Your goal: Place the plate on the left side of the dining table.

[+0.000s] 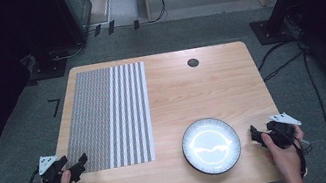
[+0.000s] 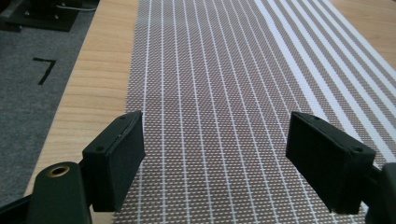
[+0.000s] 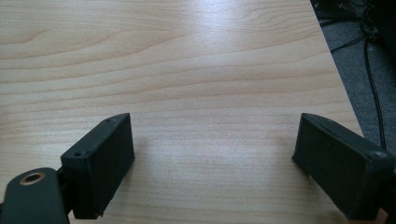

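The fingers [image 2: 119, 163] of the left gripper [image 1: 77, 167] stand wide apart with nothing between them, and they hover over the near left corner of the placemat [image 1: 107, 117]. The fingers [image 3: 100, 161] of the right gripper [image 1: 259, 136] are also spread wide and hold nothing; under them is only bare wood, and the plate [image 1: 211, 145] lies just beside them, toward the middle of the desk [image 1: 190, 86].

The placemat lies flat on the left half of the desk, with its near edge close to the front edge. It looks like a woven, thin and light mat, so I think it is flexible and will bend or hang down when it is lifted at one point only. A good place to hold it is the near edge or a near corner, with one finger slid under it.

The plate is dark with a glossy surface. It is probably hard, rather slippery and breakable. The raised rim at the side toward the right gripper seems the best place to pinch.
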A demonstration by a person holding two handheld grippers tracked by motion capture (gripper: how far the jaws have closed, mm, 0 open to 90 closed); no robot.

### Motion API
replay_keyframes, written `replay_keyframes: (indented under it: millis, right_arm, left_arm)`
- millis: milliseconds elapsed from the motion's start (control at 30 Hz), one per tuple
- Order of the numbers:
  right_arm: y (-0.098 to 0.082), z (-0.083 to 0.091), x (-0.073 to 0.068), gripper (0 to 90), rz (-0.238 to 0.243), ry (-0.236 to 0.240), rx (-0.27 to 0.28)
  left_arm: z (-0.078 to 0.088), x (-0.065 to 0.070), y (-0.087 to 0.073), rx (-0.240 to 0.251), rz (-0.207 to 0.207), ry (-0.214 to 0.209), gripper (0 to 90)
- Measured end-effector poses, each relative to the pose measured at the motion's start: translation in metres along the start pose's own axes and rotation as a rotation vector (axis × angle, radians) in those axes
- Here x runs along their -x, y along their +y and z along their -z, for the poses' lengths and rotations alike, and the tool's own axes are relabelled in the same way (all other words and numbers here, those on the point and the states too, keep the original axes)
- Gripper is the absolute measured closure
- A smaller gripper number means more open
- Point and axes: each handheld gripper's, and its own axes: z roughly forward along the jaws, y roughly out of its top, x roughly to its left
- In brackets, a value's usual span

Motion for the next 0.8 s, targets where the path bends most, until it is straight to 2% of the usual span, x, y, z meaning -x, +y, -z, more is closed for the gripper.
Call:
replay_keyframes:
  millis: [167, 467, 567, 667, 800]
  right_arm:
    - [0.000, 0.000, 0.000, 11.9, -0.002, -0.001, 0.000]
    - [-0.001, 0.002, 0.004, 14.2, -0.035, -0.011, 0.013]
    - [-0.001, 0.003, 0.004, 14.3, -0.036, -0.011, 0.020]
    - [-0.001, 0.006, 0.003, 14.3, -0.045, 0.001, 0.034]
    - [0.000, 0.010, 0.002, 14.4, -0.053, 0.005, 0.051]
  left_arm:
    - [-0.002, 0.004, 0.000, -0.008, -0.008, -0.002, 19.4]
    - [-0.003, 0.013, 0.002, -0.009, -0.026, -0.013, 19.4]
    - [-0.004, 0.017, 0.003, -0.012, -0.045, 0.015, 19.5]
    - [-0.005, 0.024, 0.003, -0.014, -0.034, 0.008, 19.5]
    - [-0.006, 0.030, 0.003, -0.017, -0.041, 0.001, 19.5]
